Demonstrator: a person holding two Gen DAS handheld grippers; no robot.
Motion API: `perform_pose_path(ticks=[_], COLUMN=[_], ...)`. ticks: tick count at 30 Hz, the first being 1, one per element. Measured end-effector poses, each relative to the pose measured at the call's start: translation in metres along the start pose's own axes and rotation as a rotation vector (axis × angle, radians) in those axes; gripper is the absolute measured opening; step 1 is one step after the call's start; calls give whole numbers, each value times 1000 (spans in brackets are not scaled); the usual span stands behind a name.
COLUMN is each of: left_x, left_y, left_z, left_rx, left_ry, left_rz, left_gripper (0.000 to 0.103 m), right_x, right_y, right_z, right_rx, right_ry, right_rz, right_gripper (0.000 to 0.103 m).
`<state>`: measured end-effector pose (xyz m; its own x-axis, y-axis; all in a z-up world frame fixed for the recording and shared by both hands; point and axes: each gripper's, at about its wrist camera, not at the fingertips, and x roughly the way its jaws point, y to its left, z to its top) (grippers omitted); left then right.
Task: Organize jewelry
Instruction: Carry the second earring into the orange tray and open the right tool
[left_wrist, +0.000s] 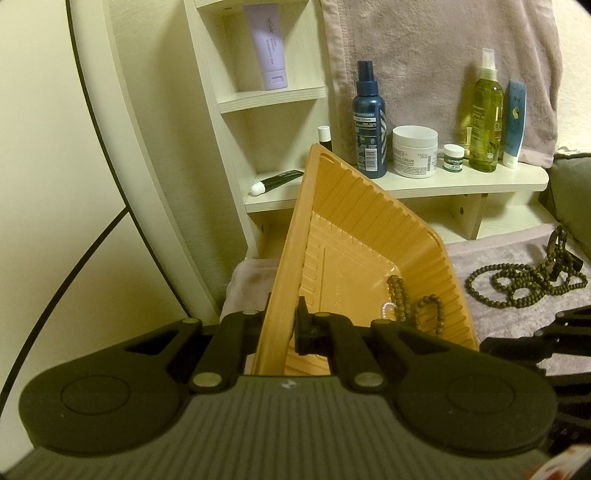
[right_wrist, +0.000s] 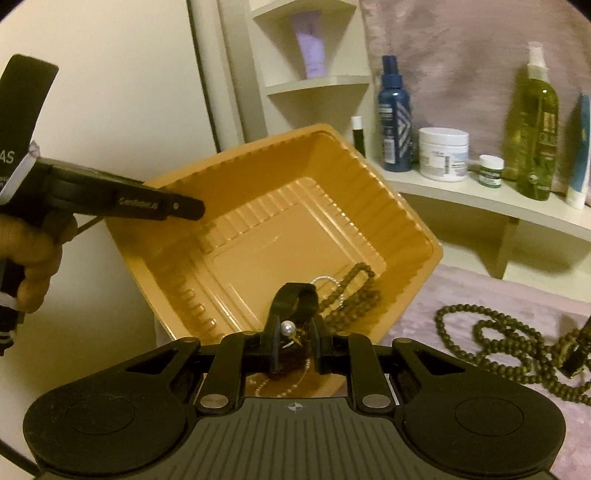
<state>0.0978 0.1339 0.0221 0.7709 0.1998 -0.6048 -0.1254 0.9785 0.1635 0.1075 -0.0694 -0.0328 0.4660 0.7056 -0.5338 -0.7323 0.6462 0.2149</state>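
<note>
Your left gripper (left_wrist: 282, 326) clamps the tray (left_wrist: 369, 221) wall; your right gripper (right_wrist: 293, 332) pinches, apparently, a pearl piece (right_wrist: 287, 326). Bead strands (right_wrist: 354, 291) lie inside ahead; the long bead necklace (right_wrist: 495, 332) remains outside, rightward.

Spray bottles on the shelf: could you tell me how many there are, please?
2. The dark blue spray bottle stands left of the white jar; the green spray bottle stands further right, beside the blue tube.

Our left gripper (left_wrist: 282, 325) clamped shut on tray wall (left_wrist: 275, 295), pointing downward. Our right gripper (right_wrist: 293, 328) nearly closed, pinching pearl piece (right_wrist: 287, 327). Left hand (right_wrist: 35, 258) wraps handle.
</note>
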Motion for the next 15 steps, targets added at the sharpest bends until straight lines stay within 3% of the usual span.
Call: perform_pose_path(ticks=[15], left_x=[0], left_y=[0], left_z=[0], left_rx=[-2], left_ry=[0], left_rz=[0], left_gripper=[6], right_x=[13], right_y=[4], right_z=[0], right_rx=[-3], right_ry=[28], right_rz=[7], right_gripper=[18])
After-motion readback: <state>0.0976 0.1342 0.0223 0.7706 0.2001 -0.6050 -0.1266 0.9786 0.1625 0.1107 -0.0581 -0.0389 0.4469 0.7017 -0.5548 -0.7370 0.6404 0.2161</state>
